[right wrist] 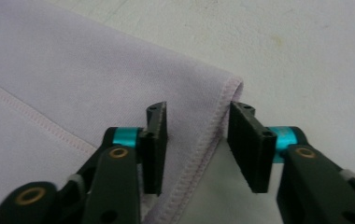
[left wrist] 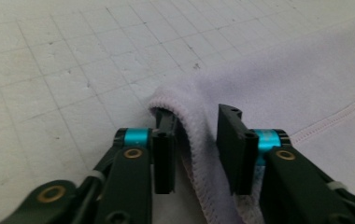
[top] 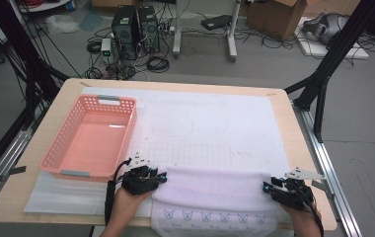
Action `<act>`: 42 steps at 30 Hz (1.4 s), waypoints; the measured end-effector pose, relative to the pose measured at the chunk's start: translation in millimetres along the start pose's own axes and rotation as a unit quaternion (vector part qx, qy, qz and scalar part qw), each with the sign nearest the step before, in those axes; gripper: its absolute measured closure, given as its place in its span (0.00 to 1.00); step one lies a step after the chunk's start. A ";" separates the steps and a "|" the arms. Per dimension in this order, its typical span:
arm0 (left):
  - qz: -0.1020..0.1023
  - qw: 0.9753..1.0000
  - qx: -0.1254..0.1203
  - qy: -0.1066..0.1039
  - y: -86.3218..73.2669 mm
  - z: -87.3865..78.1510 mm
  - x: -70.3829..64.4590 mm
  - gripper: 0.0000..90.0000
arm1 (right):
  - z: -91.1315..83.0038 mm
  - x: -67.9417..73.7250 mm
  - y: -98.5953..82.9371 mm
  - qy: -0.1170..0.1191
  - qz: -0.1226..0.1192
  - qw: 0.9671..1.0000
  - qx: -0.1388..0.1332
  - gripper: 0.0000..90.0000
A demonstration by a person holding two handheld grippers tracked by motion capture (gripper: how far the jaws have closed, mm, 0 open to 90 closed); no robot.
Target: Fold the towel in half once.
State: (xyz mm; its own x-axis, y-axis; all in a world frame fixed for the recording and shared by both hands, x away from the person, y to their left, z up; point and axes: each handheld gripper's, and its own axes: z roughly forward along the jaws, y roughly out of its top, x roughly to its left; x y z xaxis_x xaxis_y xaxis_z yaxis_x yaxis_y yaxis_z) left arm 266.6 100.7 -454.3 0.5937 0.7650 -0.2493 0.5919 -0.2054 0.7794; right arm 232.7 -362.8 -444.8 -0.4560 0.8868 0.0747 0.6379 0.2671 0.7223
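A pale lilac towel (top: 210,190) with a row of small printed figures along its hem lies folded at the table's near edge. My left gripper (top: 162,177) is at its left end. In the left gripper view the gripper (left wrist: 196,116) stands open, with the towel's (left wrist: 278,79) raised, folded corner between the jaws. My right gripper (top: 267,187) is at the towel's right end. In the right gripper view that gripper (right wrist: 198,109) is open too, and the stitched edge of the towel (right wrist: 73,74) runs between its jaws.
A pink plastic basket (top: 52,148) stands empty at the left of the table, just beyond my left gripper. A white gridded mat (top: 210,123) covers most of the wooden tabletop (top: 284,113). Computers, cables and boxes sit on the floor beyond the table.
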 end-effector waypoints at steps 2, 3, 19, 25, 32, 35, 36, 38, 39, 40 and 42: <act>0.001 1.000 0.006 -0.007 -0.1 1.0 -2.0 0.90 | -0.1 -0.5 0.7 0.003 0.007 1.000 0.003 0.75; 0.002 1.000 0.005 -0.006 -0.4 1.4 -3.7 0.92 | 0.0 -0.1 1.2 0.006 0.007 1.000 0.005 0.81; 0.011 0.999 -0.051 -0.005 18.8 -8.5 2.5 0.95 | -3.0 -5.4 7.1 0.026 -0.005 0.999 -0.019 0.95; -0.004 0.999 -0.043 0.018 45.7 9.4 22.7 0.95 | 11.4 -18.5 27.2 0.022 0.016 0.999 -0.032 0.95; -0.029 0.998 -0.055 0.027 75.0 24.1 44.8 0.95 | 36.4 -36.0 64.4 0.003 0.006 1.000 -0.021 0.95; -0.014 0.997 -0.065 0.039 86.6 27.2 49.4 0.95 | 42.9 -39.4 83.1 -0.010 -0.014 1.000 -0.020 0.95; -0.010 0.997 -0.071 0.044 90.0 27.6 51.1 0.95 | 43.9 -39.4 87.5 -0.014 -0.015 1.000 -0.019 0.95; -0.008 0.996 -0.073 0.051 96.5 28.9 55.5 0.95 | 48.5 -40.3 97.8 -0.022 -0.030 0.999 -0.021 0.95; -0.005 0.996 -0.072 0.055 99.7 29.6 57.6 0.95 | 51.2 -40.5 102.7 -0.024 -0.033 0.999 -0.022 0.95; -0.003 0.995 -0.074 0.059 102.5 30.7 59.3 0.95 | 53.7 -41.1 107.5 -0.029 -0.037 0.999 -0.024 0.95; 0.000 0.995 -0.076 0.068 107.0 33.9 62.3 0.95 | 58.5 -42.5 115.7 -0.036 -0.038 0.998 -0.030 0.95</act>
State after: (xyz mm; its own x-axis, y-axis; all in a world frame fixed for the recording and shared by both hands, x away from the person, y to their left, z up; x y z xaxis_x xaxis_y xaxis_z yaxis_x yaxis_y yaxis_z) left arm 385.3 105.7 -405.9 0.5075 0.8431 -0.1777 0.4973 -0.1182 0.8595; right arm 362.2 -347.6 -404.6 -0.4545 0.8903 -0.0292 0.5647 0.3133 0.7636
